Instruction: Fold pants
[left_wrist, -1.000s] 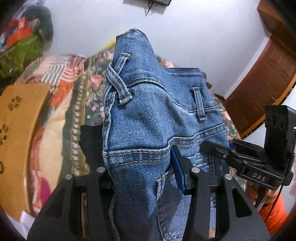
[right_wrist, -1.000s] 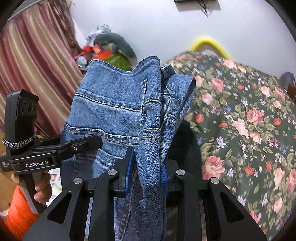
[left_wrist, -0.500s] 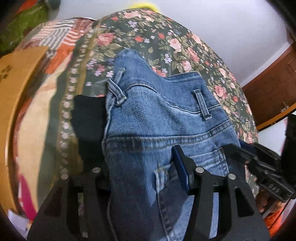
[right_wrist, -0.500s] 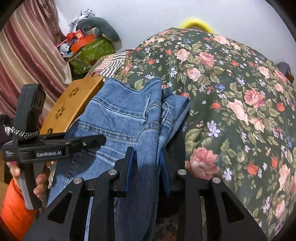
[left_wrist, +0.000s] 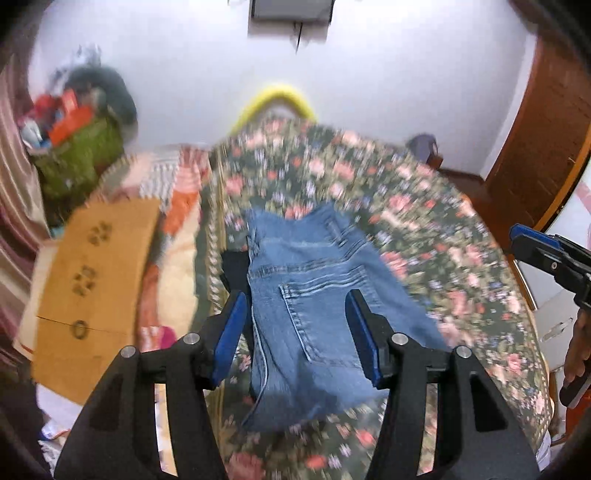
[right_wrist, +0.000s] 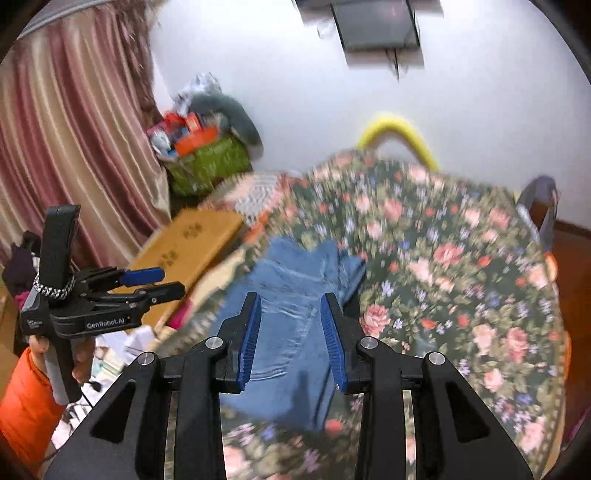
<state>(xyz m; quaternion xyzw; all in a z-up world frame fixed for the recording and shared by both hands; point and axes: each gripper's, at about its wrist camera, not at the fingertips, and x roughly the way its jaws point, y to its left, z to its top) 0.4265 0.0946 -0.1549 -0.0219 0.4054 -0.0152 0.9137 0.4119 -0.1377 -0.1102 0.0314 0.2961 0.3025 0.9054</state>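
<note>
Nearest the left wrist camera, the left gripper (left_wrist: 297, 325) is hanging above the bed with its blue-padded jaws spread wide apart and gripping nothing; the jeans (left_wrist: 314, 306) are showing through the gap between the pads, lying below them. From the right wrist camera, the right gripper (right_wrist: 291, 334) is likewise standing with its jaws parted and nothing between them, the jeans (right_wrist: 295, 317) lying beneath. The jeans are resting folded on the floral bedspread (left_wrist: 443, 258), waistband toward the far end, a back pocket (left_wrist: 317, 317) facing up, and a dark cloth (left_wrist: 236, 266) is peeking out from under their left edge. In the right wrist view the left gripper (right_wrist: 153, 282) is appearing off to the left, gripped by a hand (right_wrist: 79, 360) with an orange sleeve (right_wrist: 26, 398), its jaws open as well. In the left wrist view the right gripper (left_wrist: 532, 251) is poking in from the right edge. Left of the bedspread, a wooden board (left_wrist: 96, 266) with paw-print cutouts is leaning beside the bed, next to a striped blanket (left_wrist: 173, 184). Farther back, a green bag (right_wrist: 207, 166) piled with clutter is sitting against the wall beside a pink curtain (right_wrist: 74, 147). A yellow curved bar (right_wrist: 399, 133) is rising behind the far end of the bed, a dark screen (right_wrist: 376, 26) is hanging on the white wall above, and a wooden door (left_wrist: 543, 129) is standing at the right. Both views are blurred.
</note>
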